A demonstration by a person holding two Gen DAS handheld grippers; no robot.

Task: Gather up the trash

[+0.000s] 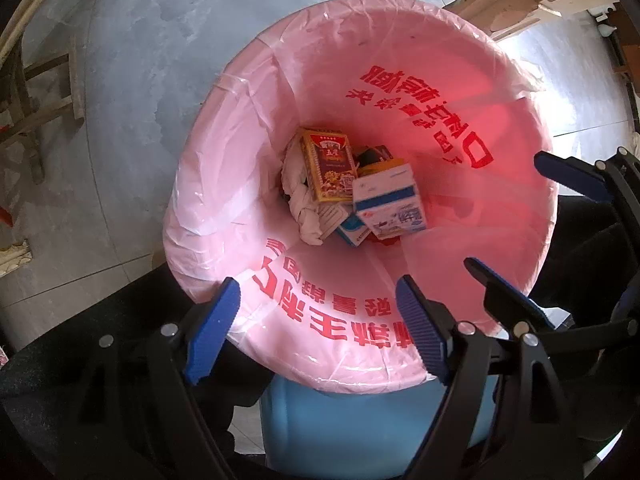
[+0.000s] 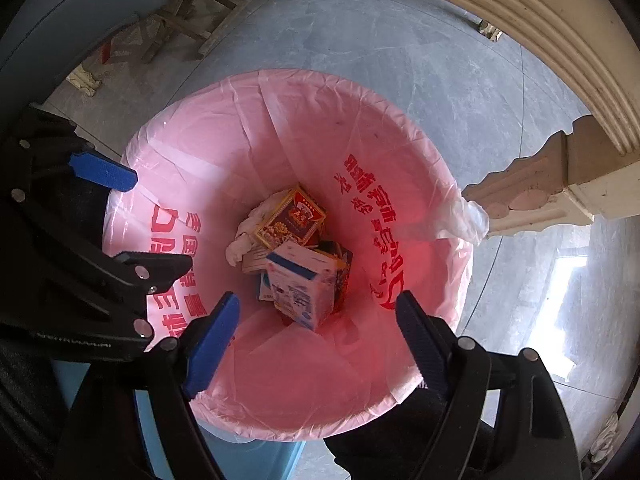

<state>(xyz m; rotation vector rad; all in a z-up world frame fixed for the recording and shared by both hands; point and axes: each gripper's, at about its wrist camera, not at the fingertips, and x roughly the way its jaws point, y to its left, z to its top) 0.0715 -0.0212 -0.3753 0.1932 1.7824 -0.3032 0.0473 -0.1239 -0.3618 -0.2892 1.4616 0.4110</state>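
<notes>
A blue bin [image 1: 360,420] lined with a pink bag [image 1: 224,184] printed in red stands on the floor below both grippers. At its bottom lie a red and yellow box [image 1: 330,168], a white and blue carton [image 1: 388,204] and crumpled white tissue [image 1: 300,200]. My left gripper [image 1: 320,324] hangs over the near rim, open, with nothing between its blue pads. My right gripper [image 2: 316,340] is also open and empty above the bag [image 2: 280,380], looking down on the box [image 2: 290,218] and carton [image 2: 300,284]. Each gripper shows in the other's view: the right [image 1: 540,232], the left [image 2: 136,220].
Grey tiled floor [image 1: 120,40] surrounds the bin. A wooden stool [image 1: 36,92] stands to the left. A cream carved table leg [image 2: 540,196] almost touches the bag's rim, under a curved table edge [image 2: 520,20]. A grey-blue chair [image 2: 80,8] is at the upper left.
</notes>
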